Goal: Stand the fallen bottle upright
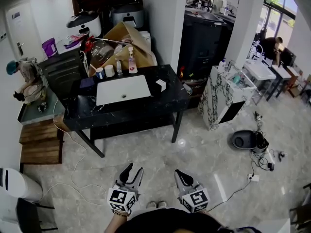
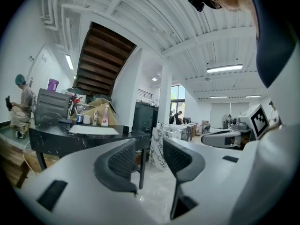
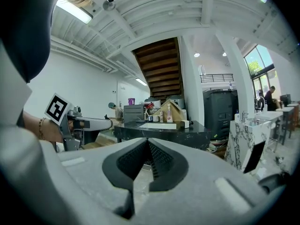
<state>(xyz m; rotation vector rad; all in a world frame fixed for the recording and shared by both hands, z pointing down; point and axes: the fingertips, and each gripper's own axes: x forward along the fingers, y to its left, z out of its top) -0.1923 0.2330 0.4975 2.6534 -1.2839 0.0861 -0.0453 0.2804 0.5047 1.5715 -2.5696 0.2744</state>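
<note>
A black table stands across the floor from me, with a white mat on it. At its back edge a pink-filled spray bottle stands upright beside a smaller bottle and two white cups. I cannot make out any bottle lying on its side. Both grippers are low and near my body, far from the table. My left gripper is open with nothing between its pads. My right gripper is shut on nothing.
A small white box sits on the table's right part. A cardboard box and appliances stand behind. A person crouches at the left by wooden steps. A marble counter and a dark floor device with cables lie right.
</note>
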